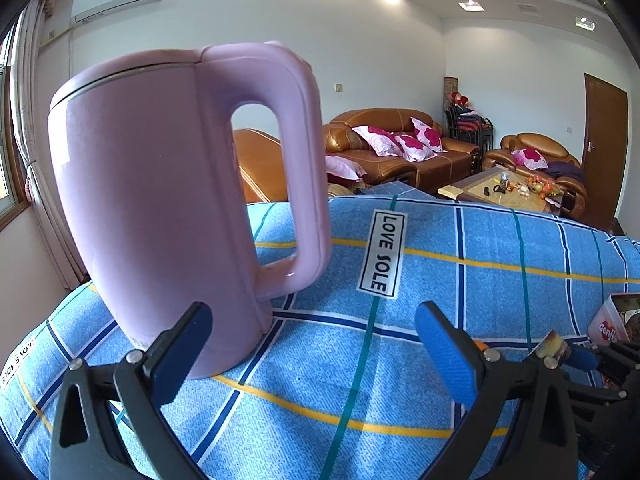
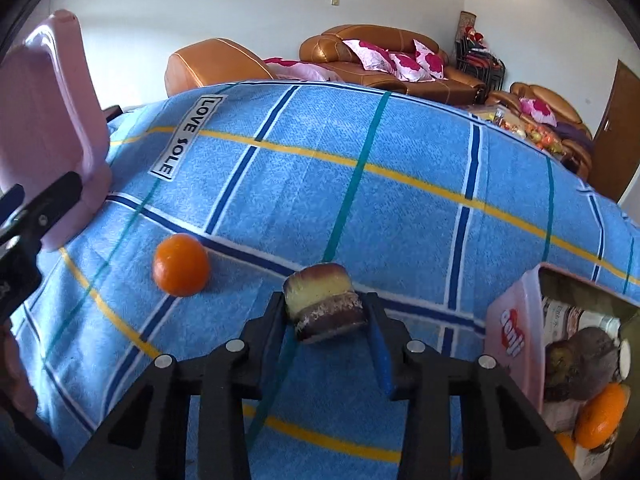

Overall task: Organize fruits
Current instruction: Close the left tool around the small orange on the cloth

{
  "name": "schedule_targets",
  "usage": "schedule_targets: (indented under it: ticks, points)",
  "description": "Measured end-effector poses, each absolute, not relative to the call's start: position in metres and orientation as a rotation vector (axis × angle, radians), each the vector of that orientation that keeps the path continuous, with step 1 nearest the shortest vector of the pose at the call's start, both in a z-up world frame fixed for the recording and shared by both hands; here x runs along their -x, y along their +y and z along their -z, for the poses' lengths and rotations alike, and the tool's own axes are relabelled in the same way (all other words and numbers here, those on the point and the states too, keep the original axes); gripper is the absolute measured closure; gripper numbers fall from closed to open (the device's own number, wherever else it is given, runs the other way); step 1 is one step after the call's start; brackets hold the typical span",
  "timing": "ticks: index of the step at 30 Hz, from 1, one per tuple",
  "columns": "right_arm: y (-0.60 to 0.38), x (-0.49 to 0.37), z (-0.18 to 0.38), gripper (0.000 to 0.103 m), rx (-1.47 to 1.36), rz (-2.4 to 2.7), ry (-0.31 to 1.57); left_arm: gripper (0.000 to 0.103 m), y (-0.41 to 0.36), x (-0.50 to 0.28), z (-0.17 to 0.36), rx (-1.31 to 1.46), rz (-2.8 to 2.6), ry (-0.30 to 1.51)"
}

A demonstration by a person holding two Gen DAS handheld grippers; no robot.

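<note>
Blue checked cloth covers our work surface, with brown sofas behind. Our right gripper is clamped on a layered yellow and brown piece (cut fruit, we think), and no earlier view shows its closing. An orange lies near on the cloth, and the pink box at the right already holds fruits. Our left gripper has its jaws apart and empty, beside the pink kettle. We judge the pick is in hand; next we must lift and carry the piece over the box.

right gripper around cake piece
</note>
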State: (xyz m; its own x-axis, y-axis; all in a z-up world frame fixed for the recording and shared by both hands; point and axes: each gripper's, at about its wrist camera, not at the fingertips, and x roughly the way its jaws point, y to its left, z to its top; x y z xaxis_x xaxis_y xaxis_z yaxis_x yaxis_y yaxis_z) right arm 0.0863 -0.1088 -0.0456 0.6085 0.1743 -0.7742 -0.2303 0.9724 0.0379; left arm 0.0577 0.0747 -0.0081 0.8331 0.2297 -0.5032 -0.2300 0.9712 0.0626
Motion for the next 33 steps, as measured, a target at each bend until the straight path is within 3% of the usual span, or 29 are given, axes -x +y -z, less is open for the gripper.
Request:
schedule_targets:
  ticks: [14, 28, 33]
  points:
    - [-0.106, -0.026, -0.003, 0.062, 0.024, -0.186, 0.479, 0.0, 0.073, -0.062, 0.009, -0.001, -0.203, 0.549]
    - [-0.123, -0.028, -0.005, 0.062, 0.04, -0.126, 0.436, 0.001, 0.061, -0.071, 0.017, 0.075, -0.009, 0.644]
    - [-0.129, -0.029, -0.004, 0.062, 0.018, -0.121, 0.439, 0.013, 0.029, -0.08, 0.022, -0.001, 0.051, 0.704]
